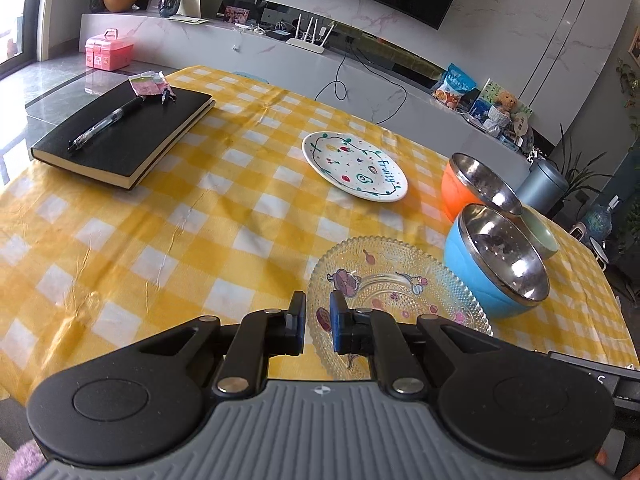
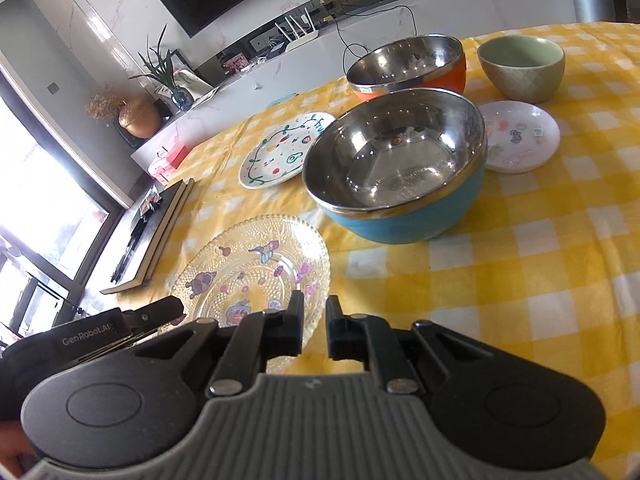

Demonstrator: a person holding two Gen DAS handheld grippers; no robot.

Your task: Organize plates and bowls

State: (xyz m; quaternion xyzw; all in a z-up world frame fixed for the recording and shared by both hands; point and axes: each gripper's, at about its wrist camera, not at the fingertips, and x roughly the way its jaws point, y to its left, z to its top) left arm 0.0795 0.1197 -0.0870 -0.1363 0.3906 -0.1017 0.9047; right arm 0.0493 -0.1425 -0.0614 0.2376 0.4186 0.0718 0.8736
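While pen (image 1: pixel 107 121) shows left, small plate (image 2: pixel 518 136) shows right

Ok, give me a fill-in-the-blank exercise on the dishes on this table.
1. The blue bowl has a shiny ____ inside.
2. The white plate bears the word ____.
3. A ____ lies on the black notebook.
4. The bowl right behind the blue one is ____ outside.

Missing words: metal; Fruity; pen; orange
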